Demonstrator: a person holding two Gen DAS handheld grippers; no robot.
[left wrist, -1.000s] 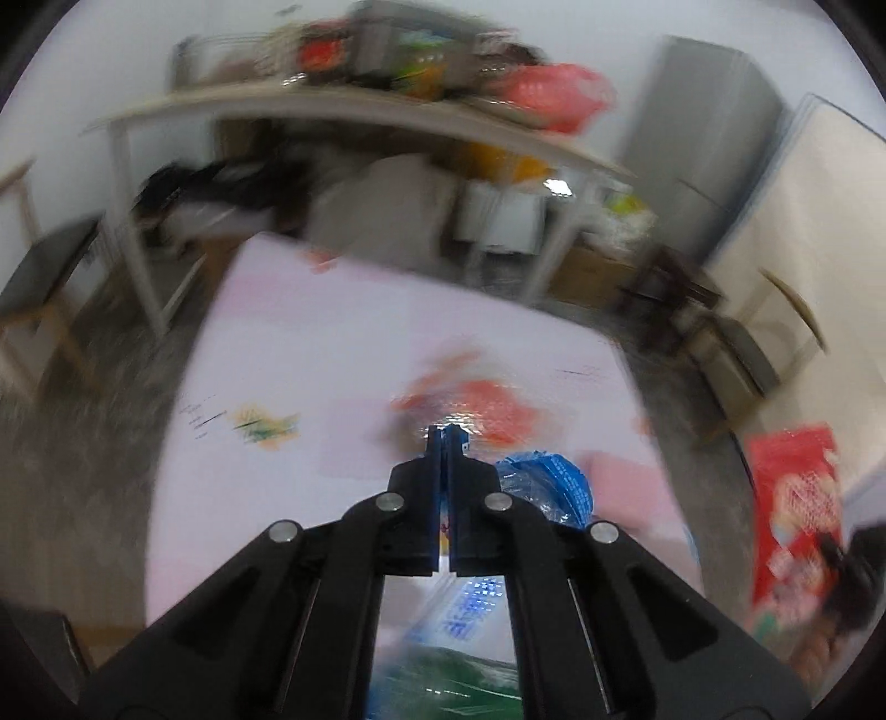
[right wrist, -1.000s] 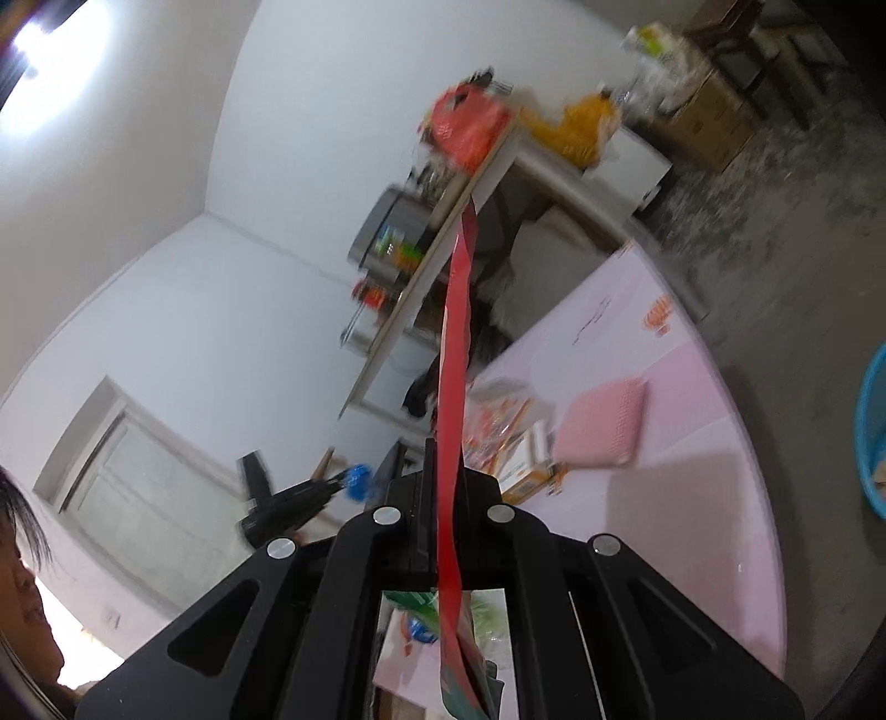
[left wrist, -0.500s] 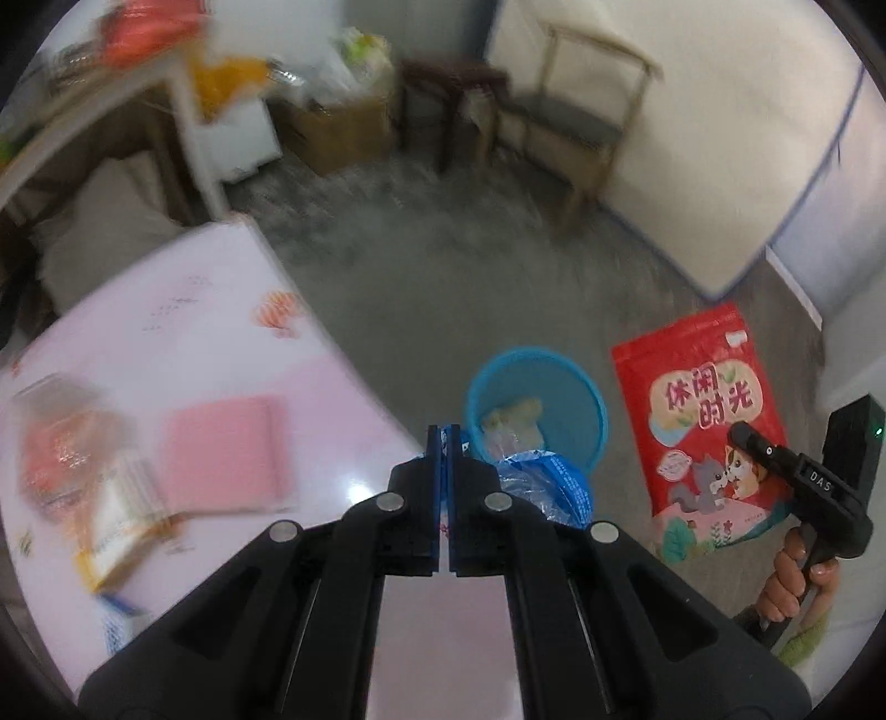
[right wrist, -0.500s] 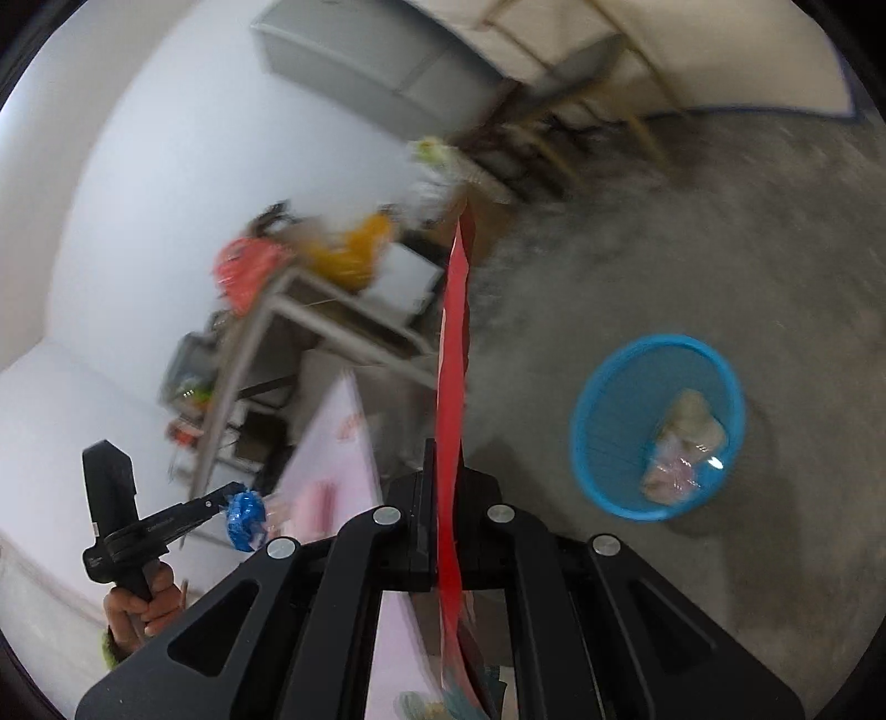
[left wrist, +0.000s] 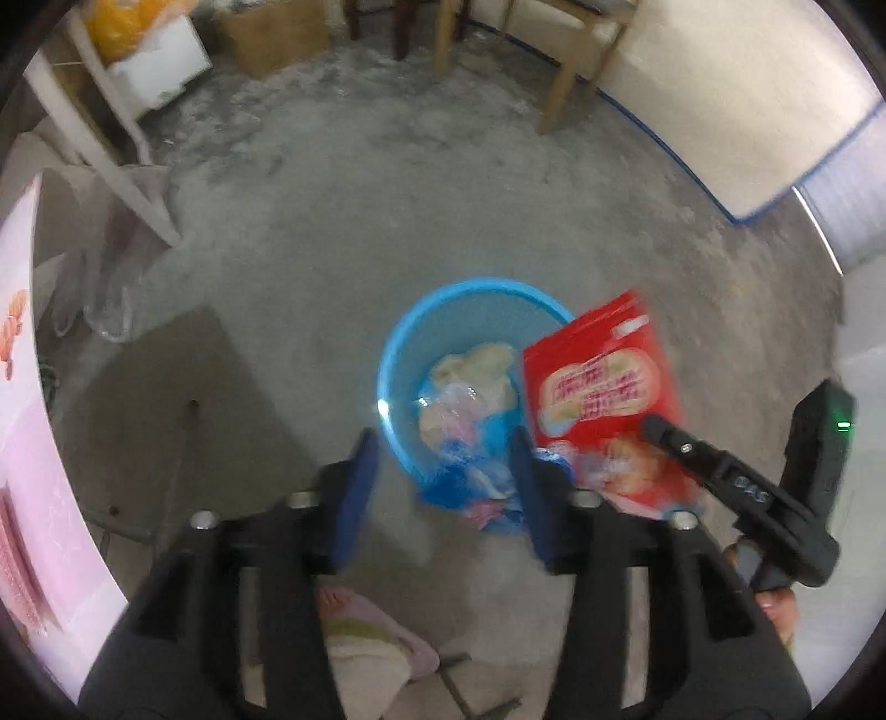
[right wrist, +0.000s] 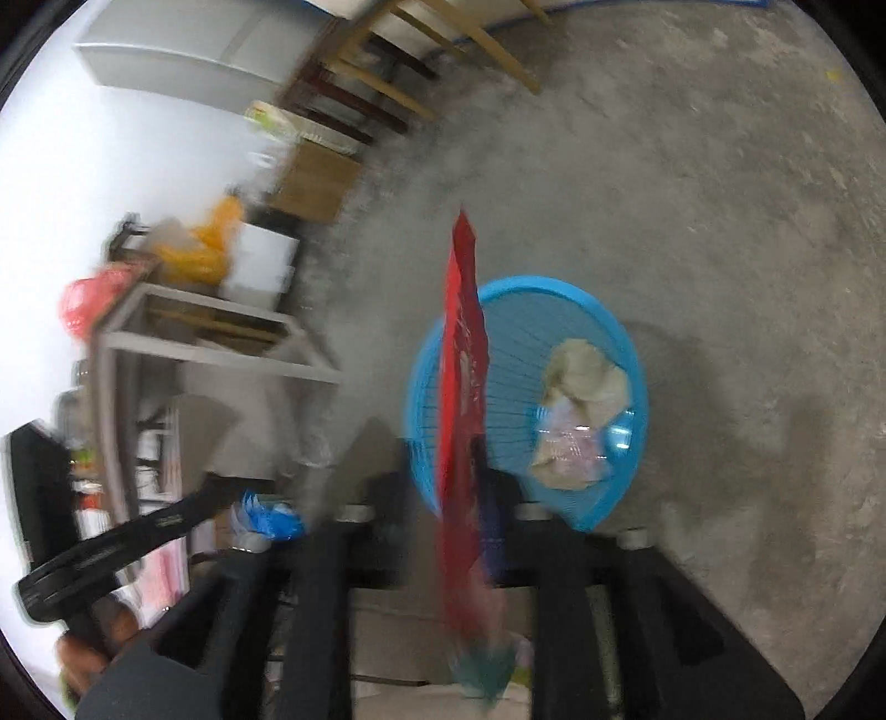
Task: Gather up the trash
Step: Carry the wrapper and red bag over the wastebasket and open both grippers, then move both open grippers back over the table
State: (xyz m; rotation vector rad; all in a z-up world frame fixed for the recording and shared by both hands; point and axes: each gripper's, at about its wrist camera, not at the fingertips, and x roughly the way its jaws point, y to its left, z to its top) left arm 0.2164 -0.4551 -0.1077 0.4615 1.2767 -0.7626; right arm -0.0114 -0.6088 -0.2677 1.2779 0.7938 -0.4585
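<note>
A blue plastic basket [left wrist: 398, 343] stands on the concrete floor with crumpled trash inside; it also shows in the right wrist view [right wrist: 614, 338]. My left gripper [left wrist: 440, 498] is open above the basket's near rim, and a blue wrapper [left wrist: 470, 487] hangs loose between its fingers. My right gripper [right wrist: 443, 520] is open too; the red snack bag [right wrist: 465, 387] stands edge-on between its spread fingers, over the basket's left rim. In the left wrist view the red bag [left wrist: 603, 387] hangs beside the basket at the right gripper's tip.
A pink-covered table [left wrist: 22, 421] edges the left. A white table leg [left wrist: 116, 149], a cardboard box [left wrist: 271, 27] and wooden chairs [left wrist: 559, 61] stand farther back. A mattress [left wrist: 736, 105] leans at the right. Shelving [right wrist: 183, 332] with bags stands to the left.
Both grippers have swung over the basket and opened. The blue wrapper has come free of the left fingers. The red bag is no longer clamped by the right fingers.
</note>
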